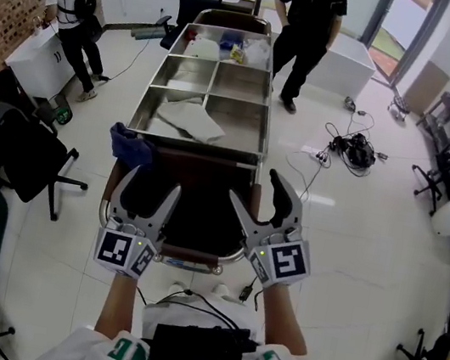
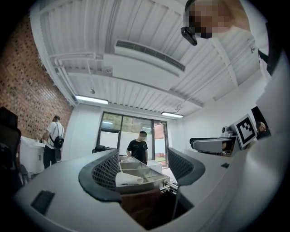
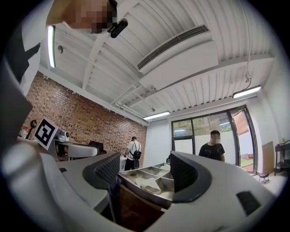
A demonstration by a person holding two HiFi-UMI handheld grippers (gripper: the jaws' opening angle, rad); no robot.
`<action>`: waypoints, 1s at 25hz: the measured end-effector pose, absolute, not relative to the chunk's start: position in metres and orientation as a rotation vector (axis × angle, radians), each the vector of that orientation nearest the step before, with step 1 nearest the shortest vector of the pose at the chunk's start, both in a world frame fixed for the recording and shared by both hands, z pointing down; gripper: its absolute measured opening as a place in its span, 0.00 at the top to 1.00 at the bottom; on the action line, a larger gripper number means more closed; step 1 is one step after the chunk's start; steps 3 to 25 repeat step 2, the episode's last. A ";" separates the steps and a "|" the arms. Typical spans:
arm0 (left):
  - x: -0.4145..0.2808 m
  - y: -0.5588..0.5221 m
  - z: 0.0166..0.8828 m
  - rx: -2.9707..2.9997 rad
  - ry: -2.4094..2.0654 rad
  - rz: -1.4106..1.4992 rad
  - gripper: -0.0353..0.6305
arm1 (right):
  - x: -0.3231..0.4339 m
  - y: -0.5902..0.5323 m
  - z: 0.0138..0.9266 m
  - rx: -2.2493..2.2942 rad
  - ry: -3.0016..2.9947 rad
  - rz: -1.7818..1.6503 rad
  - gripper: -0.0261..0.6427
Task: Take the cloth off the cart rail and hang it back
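A dark blue cloth (image 1: 131,145) hangs bunched on the near left corner of the cart rail (image 1: 107,197). The cart (image 1: 201,139) has a steel top of several compartments, and a dark brown bag (image 1: 200,201) fills its near end. My left gripper (image 1: 152,179) is open and empty just right of and below the cloth, over the bag. Also open and empty, my right gripper (image 1: 255,185) hovers at the bag's right side. In the left gripper view the left gripper (image 2: 142,167) points along the cart top. The right gripper (image 3: 145,174) looks the same way in its own view.
A white cloth (image 1: 191,117) lies in the nearest steel compartment. A person in black (image 1: 310,17) stands by the cart's far right end, another in white (image 1: 70,5) at far left. Black office chairs (image 1: 24,148) stand left; cables (image 1: 347,146) lie on the floor right.
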State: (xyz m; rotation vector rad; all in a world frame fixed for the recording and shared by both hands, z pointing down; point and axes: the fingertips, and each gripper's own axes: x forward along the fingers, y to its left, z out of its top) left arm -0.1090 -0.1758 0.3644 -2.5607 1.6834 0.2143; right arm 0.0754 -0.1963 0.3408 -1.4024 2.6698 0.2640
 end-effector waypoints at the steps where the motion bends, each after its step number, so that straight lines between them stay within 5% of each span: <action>1: -0.109 -0.175 0.364 -2.561 1.681 0.213 0.44 | 0.074 -0.195 0.340 -1.397 2.676 0.269 0.41; 25: -0.109 -0.174 0.363 -2.561 1.680 0.212 0.44 | 0.073 -0.194 0.339 -1.392 2.683 0.275 0.41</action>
